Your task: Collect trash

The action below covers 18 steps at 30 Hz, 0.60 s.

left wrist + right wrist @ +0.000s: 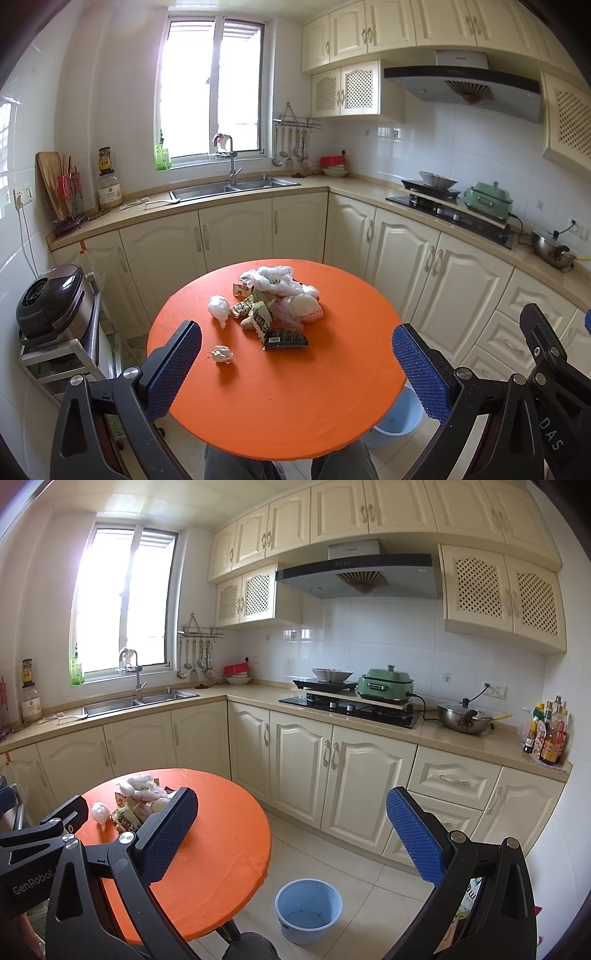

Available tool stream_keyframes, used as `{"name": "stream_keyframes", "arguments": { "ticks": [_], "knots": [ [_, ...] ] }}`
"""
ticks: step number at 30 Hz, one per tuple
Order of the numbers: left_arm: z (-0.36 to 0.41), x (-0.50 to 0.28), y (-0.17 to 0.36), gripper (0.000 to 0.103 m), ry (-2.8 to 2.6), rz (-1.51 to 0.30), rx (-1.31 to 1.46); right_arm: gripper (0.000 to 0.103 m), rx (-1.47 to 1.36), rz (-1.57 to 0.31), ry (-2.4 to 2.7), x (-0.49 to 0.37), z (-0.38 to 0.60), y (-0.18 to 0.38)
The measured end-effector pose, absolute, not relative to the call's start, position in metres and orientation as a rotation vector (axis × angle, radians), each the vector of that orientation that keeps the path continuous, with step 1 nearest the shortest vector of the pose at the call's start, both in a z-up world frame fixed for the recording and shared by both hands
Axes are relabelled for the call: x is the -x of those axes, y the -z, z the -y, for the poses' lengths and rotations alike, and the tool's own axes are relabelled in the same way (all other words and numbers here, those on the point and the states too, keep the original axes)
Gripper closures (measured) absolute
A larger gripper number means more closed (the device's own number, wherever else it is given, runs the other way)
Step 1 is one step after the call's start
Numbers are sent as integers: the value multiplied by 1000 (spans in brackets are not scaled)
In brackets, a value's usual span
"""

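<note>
A heap of trash [275, 301] lies on the far half of the round orange table [280, 398]: snack wrappers, crumpled white plastic bags and a foam-netted fruit. A black wrapper [286, 338] lies at its near edge. A white plastic wad [218, 308] and a crumpled paper ball [221, 354] sit apart on the left. My left gripper [295, 360] hovers open above the table's near half, holding nothing. My right gripper [291, 829] is open too, over the floor right of the table. The heap [138, 799] shows in the right wrist view, partly behind the left finger. A light blue bin [308, 910] stands on the floor.
Cream cabinets and a beige counter wrap around the back and right, with a sink [232, 188], a hob [351, 707], a green cooker [384, 685] and a steel pot [463, 718]. A rice cooker [51, 304] sits on a rack left of the table. A person's knees [288, 465] are under the table edge.
</note>
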State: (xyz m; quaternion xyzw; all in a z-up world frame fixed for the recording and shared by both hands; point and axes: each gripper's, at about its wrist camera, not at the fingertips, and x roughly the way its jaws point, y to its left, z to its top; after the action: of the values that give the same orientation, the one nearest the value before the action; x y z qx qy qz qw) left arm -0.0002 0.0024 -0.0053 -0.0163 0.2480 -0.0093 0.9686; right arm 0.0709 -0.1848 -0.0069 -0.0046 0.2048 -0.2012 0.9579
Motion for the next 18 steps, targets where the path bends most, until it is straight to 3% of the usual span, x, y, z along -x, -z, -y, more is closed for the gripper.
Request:
{"name": "stream_keyframes", "arguments": {
  "ticks": [18],
  "knots": [
    [-22, -55, 24, 2, -18, -602, 54, 0, 29, -521, 369, -123, 174, 29]
  ]
}}
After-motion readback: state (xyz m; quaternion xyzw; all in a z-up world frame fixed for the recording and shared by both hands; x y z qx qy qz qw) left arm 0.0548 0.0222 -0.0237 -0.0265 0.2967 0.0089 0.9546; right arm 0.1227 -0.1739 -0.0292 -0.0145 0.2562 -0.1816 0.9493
